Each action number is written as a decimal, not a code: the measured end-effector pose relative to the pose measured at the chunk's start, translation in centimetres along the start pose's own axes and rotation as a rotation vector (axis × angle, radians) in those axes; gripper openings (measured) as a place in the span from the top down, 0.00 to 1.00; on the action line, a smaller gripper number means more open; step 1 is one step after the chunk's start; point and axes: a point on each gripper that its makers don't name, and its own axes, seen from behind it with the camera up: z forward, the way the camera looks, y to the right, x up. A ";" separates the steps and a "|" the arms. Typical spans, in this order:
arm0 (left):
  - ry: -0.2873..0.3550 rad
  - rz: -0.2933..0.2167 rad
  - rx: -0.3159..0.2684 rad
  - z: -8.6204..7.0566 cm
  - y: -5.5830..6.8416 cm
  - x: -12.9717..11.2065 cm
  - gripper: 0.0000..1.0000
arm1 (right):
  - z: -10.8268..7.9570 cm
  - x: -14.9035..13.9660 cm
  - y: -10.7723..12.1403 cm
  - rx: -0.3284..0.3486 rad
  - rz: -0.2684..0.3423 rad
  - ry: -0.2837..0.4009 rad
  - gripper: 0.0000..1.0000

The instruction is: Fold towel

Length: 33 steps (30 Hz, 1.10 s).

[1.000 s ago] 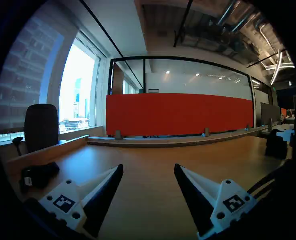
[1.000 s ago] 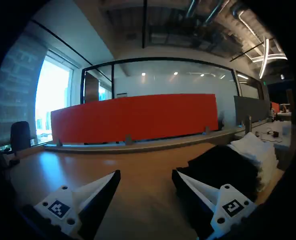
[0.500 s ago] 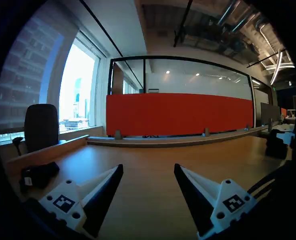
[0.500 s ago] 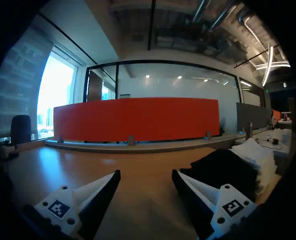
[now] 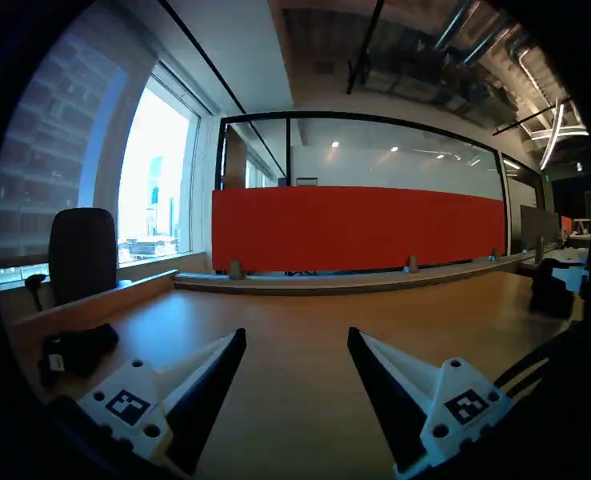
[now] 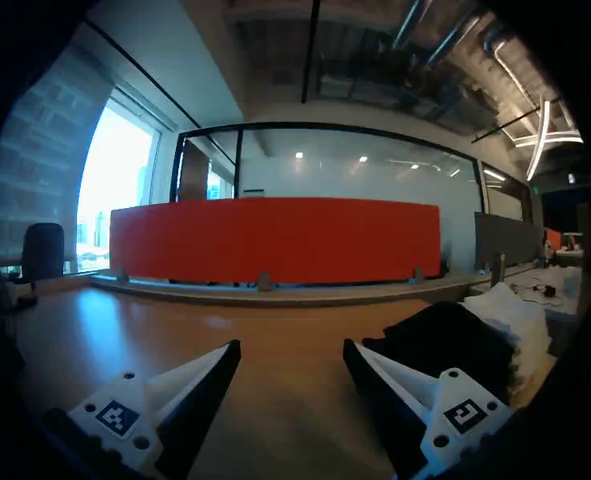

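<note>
Wooden desk (image 5: 311, 308) ran toward a red partition (image 5: 359, 228) at 12 o'clock. The left gripper (image 5: 295, 331) and the right gripper (image 6: 291, 344) hung low over it, fingers spread wide, holding nothing. The pile of towels (image 6: 471, 340), black and white, lay on the desk at 3 o'clock in the right gripper view, near that gripper's finger.

2 views low over desk (image 5: 295, 344) | facing red divider (image 5: 359, 228) | shared: desk, red divider
</note>
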 end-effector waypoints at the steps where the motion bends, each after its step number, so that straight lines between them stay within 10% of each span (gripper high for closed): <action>1: 0.000 0.000 0.000 0.0 0.0 0.0 0.06 | 0.0 0.0 0.0 0.000 0.000 0.000 0.01; 33: 0.000 0.000 0.000 0.0 -0.1 0.1 0.06 | -0.2 0.0 0.0 -0.001 -0.001 0.000 0.01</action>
